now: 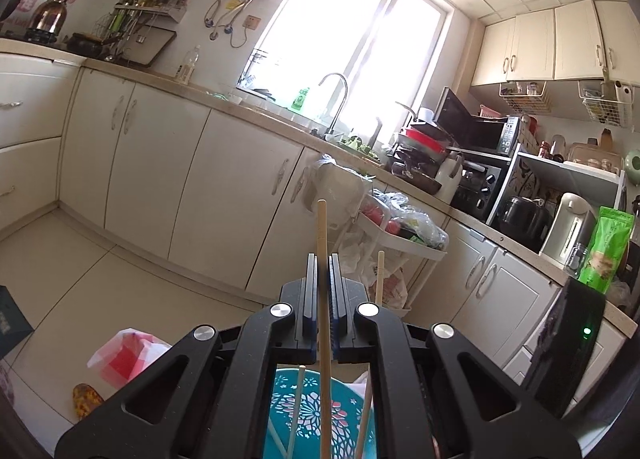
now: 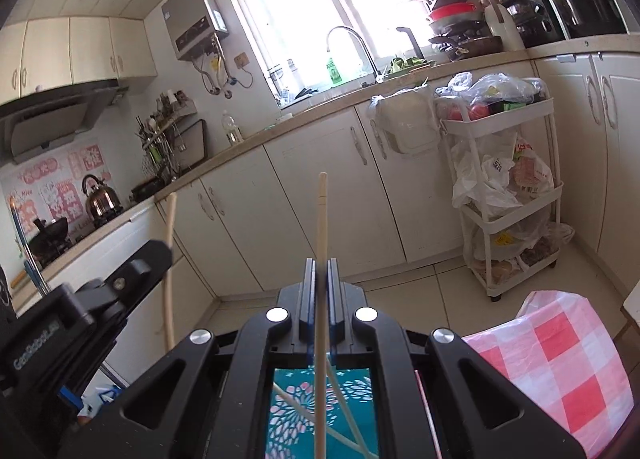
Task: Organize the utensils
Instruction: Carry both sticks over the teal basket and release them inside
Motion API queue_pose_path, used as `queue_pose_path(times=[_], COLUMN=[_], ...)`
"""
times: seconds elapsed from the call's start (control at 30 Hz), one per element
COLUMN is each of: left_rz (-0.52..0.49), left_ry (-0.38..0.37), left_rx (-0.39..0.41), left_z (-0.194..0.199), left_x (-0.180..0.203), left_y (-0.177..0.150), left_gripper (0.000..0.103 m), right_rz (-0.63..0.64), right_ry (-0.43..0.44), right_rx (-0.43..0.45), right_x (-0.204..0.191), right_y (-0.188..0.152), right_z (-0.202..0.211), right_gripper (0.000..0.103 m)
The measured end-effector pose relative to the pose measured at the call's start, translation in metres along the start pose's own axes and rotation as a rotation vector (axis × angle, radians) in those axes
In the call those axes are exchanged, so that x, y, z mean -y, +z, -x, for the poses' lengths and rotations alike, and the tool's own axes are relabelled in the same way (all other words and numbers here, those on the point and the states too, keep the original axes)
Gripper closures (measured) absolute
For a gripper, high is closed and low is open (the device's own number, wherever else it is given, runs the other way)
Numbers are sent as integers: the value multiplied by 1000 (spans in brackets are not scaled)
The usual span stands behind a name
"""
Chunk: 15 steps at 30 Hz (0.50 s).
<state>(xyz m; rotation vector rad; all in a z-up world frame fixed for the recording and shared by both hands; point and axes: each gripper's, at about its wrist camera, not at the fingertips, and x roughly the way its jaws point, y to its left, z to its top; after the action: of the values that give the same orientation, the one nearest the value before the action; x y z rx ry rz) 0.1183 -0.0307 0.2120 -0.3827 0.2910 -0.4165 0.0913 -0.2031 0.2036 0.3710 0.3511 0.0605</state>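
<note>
My left gripper [image 1: 323,259] is shut on a pale wooden chopstick [image 1: 322,227] that stands upright through the jaws. A second chopstick [image 1: 379,275] pokes up just to its right; its lower end is hidden behind the gripper body. My right gripper [image 2: 321,261] is likewise shut on an upright chopstick [image 2: 322,215]. Below both grippers is a teal floral-patterned surface [image 1: 312,399] [image 2: 356,391] with a few loose chopsticks [image 2: 304,407] lying across it. In the right wrist view, the left gripper's black body [image 2: 120,287] shows at the left with its chopstick [image 2: 170,259].
Cream cabinets [image 1: 160,163] and a counter with a sink tap [image 1: 338,99] run ahead. A white trolley [image 2: 516,195] stuffed with bags stands by the cabinets. A red-checked plastic bag [image 2: 560,371] sits low on the right. The right gripper's body [image 1: 568,339] shows at the left wrist view's right.
</note>
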Motion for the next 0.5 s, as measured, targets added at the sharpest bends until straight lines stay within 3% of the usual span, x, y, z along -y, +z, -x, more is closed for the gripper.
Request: queue_pose_path(times=[0.2,0.23,0.3,0.43,0.5], left_rz=[-8,-11,-17,-43,-65], left_ry=[44,53,75,120,136], left_rx=[-67,-83,-124,-184,-190], left_z=[-28,-31,-33,-21,-2], left_x=[-12,-15,-20,-26,-25], left_y=[-26,-30,-39,-52,-56], left_gripper=[98,98,98,95,89], right_rz=[49,54,51,-1,-24], right_ry=[-15,-18,-20,-27,-29], right_rx=[-71,-88,-116,-138,-137], right_x=[2,3,8,23,30], right_y=[-21,-25,-32,-38,-41], right_z=[-12,-14,-14,3,25], right_gripper=[96,94,80,78,72])
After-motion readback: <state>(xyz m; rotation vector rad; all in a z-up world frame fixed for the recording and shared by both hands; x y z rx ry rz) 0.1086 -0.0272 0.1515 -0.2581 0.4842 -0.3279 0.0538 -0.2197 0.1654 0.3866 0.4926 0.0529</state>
